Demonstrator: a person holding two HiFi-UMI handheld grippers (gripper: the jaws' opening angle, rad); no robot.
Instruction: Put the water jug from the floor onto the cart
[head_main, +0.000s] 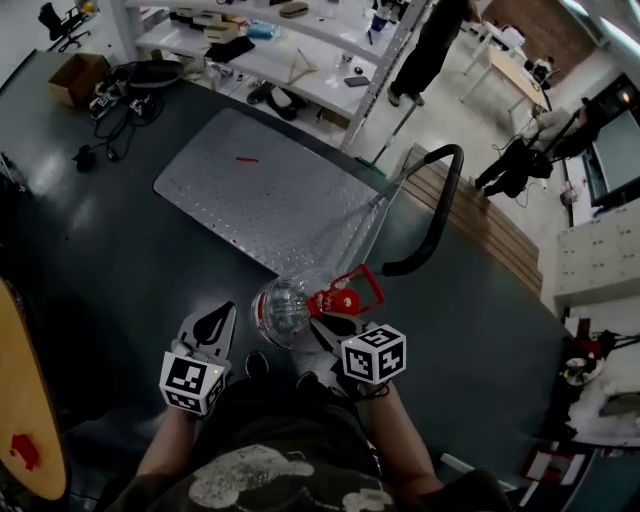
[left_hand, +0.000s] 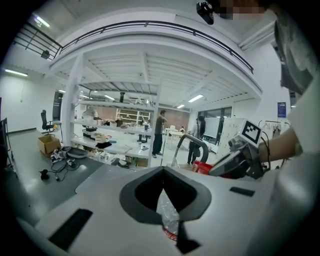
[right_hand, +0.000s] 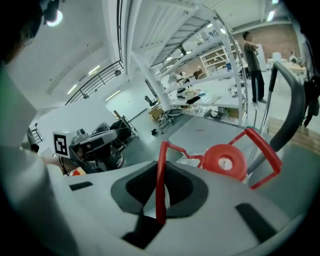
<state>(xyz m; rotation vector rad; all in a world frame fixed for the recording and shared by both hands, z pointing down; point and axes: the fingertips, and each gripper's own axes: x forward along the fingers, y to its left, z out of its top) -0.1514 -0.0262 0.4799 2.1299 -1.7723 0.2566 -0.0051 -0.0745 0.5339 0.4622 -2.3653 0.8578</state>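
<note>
The head view shows the jug (head_main: 283, 308) whole: clear, round, red-capped, lifted off the floor at the near edge of the cart (head_main: 260, 190). Only the right gripper (right_hand: 159, 200) view shows its fingers clamped on the thin red handle (right_hand: 161, 165). Only the left gripper (left_hand: 165, 200) view shows its fingers, nearly together, pinching crinkled clear plastic (left_hand: 168, 220) with red print

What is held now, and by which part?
The water jug: the right hand-held gripper clamps its red handle; the left hand-held gripper seems to pinch the clear plastic of its side.
</note>
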